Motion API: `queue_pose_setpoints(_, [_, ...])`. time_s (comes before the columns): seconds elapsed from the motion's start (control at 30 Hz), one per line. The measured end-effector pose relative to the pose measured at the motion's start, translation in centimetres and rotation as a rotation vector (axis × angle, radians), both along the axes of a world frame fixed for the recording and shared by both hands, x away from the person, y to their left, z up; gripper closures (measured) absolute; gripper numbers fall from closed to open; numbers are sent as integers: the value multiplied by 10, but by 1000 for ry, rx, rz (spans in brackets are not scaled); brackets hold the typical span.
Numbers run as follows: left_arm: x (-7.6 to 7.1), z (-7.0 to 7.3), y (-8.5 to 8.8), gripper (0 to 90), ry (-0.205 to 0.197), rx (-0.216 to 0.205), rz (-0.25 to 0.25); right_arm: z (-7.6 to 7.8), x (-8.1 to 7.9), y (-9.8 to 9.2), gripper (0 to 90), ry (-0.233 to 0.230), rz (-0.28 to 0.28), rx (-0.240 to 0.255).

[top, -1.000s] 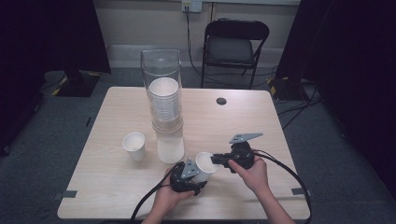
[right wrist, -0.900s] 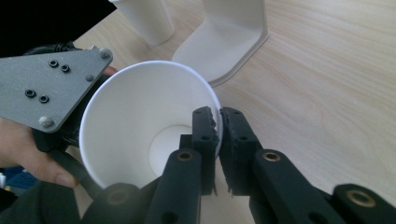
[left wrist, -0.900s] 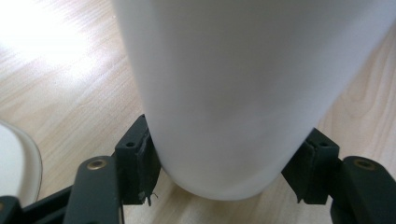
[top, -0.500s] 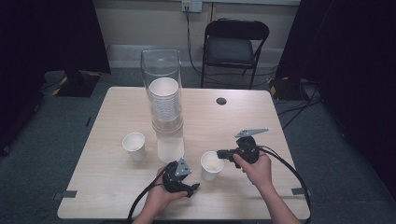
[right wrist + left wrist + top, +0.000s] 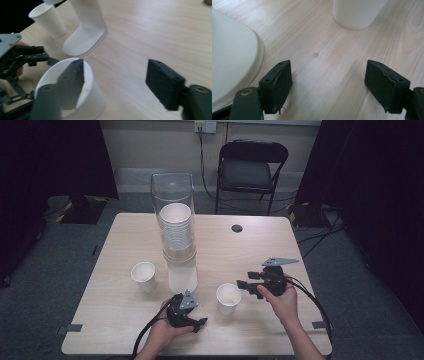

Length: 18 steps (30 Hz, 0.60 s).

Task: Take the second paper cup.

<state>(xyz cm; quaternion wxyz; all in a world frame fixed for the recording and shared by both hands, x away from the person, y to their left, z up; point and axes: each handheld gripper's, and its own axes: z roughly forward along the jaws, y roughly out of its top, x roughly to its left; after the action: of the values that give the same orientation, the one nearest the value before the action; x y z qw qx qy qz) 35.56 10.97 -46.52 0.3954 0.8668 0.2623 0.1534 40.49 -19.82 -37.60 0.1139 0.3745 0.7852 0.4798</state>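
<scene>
A white paper cup (image 5: 228,298) stands upright on the wooden table (image 5: 260,250) between my two grippers. My left gripper (image 5: 196,321) lies just left of it near the front edge. Its jaws have just been opening and stand apart over bare wood in the left gripper view, with the cup (image 5: 357,12) ahead. My right gripper (image 5: 246,285) is just right of the cup. Its jaws have also just been opening and hold nothing. In the right gripper view the cup (image 5: 93,100) sits behind the left jaw, outside the gap.
A clear tube dispenser (image 5: 173,195) with a stack of cups (image 5: 176,227) on a white base (image 5: 182,277) stands mid-table. Another paper cup (image 5: 143,275) stands left of the base. A black chair (image 5: 252,170) is beyond the far edge.
A second ago both grippers held the cup tilted above the table. It now stands on the table; the left gripper let go and drew back first, then the right opened and moved off right.
</scene>
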Motion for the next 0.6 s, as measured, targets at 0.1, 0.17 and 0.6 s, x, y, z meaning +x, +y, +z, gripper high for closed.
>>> queue_pose_setpoints(0.1, [0, 1, 6, 209, 13, 1, 12, -2, -1, -23, 184, -65, -39, 18])
queue_pose_setpoints(0.17, [-1, 0, 9, 209, 13, -6, 11, -5, -1, -31, 159, -82, -54, 1])
queue_pose_setpoints(0.6, [-4, 2, 36, 192, 35, 19, 20, -58, -2, -64, 146, -91, -104, -187])
